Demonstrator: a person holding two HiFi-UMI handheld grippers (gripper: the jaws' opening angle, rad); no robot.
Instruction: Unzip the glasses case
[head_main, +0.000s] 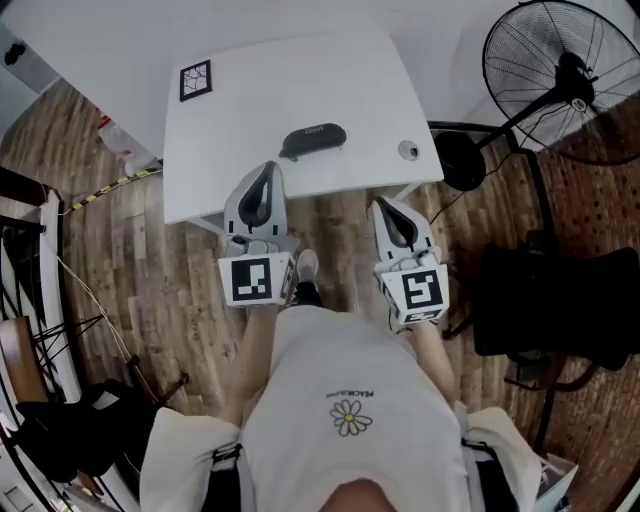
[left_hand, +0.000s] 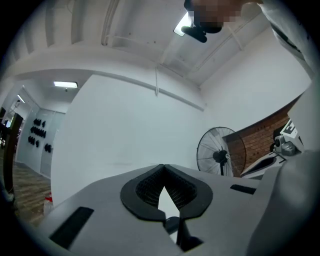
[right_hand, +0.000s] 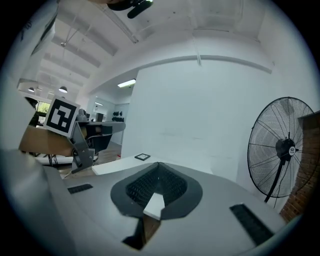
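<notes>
Hovering at table edge, left gripper and right gripper are both pressed together, empty; case lies ahead, between them, untouched.

A white table is standing in a bright room with a wooden floor.
In the head view the table is taking the 12 o'clock place, and brown planks are running under it and around it. A black pedestal fan is standing at 2 o'clock, its round base sitting near the table's corner. A black chair is waiting at 3 o'clock. A yellow-and-black tape is lying on the floor at 10 o'clock. In the left gripper view a plain white wall is filling the middle, a ceiling lamp is glowing at 10 o'clock, and a brick wall is showing at 3 o'clock.
</notes>
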